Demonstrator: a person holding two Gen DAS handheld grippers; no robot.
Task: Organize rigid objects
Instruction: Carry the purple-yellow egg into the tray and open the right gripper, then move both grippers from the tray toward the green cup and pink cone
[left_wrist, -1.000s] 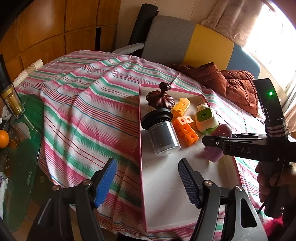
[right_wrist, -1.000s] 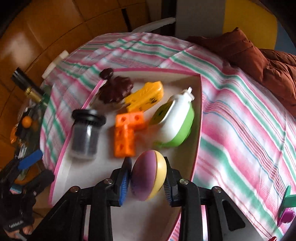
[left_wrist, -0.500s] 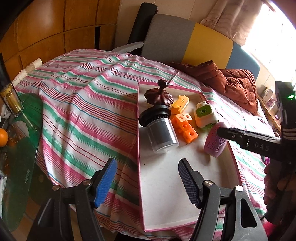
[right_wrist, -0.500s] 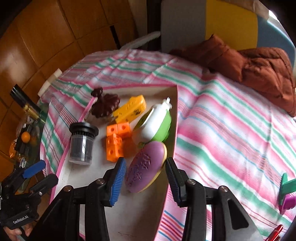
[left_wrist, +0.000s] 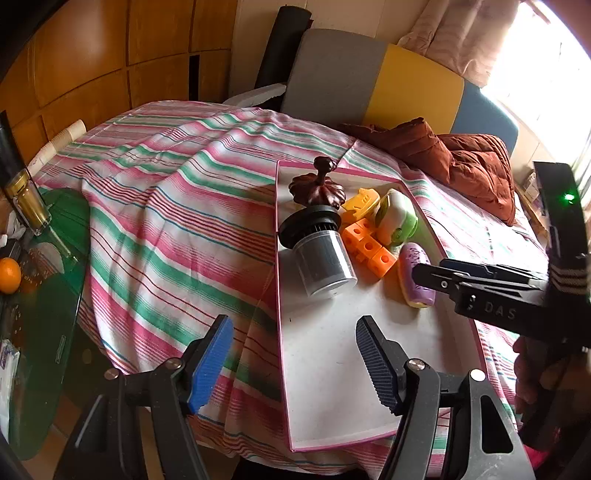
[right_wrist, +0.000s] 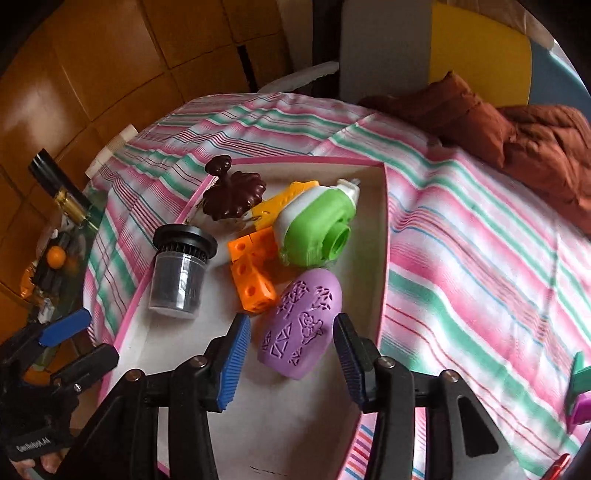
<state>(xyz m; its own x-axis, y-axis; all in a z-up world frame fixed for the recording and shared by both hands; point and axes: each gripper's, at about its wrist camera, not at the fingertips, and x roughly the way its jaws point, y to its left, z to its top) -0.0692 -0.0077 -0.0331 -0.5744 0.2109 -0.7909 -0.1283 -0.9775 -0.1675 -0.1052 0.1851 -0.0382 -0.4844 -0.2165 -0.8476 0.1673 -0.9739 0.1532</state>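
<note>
A purple and yellow egg-shaped toy (right_wrist: 301, 326) lies flat in the white tray with pink rim (right_wrist: 382, 236), between the fingers of my right gripper (right_wrist: 291, 363), which is open and not touching it. The toy also shows in the left wrist view (left_wrist: 413, 273), just beyond the right gripper's tip. The tray also holds a black-lidded jar (right_wrist: 183, 266), orange cubes (right_wrist: 251, 269), a green and white toy (right_wrist: 314, 229), a yellow toy (right_wrist: 280, 205) and a dark brown knobbed lid (right_wrist: 232, 194). My left gripper (left_wrist: 295, 363) is open and empty over the tray's (left_wrist: 332, 369) near left edge.
The tray sits on a round table with a striped cloth (left_wrist: 166, 206). A rust-coloured cushion (left_wrist: 472, 166) lies at the back right. A green glass side table (left_wrist: 40, 280) with an orange and a bottle stands to the left. Green and purple clips (right_wrist: 580, 387) lie at the right.
My right gripper was shut on the egg toy, then opened; the toy now lies flat in the tray between the open fingers. The left gripper stayed open and nearly still.
</note>
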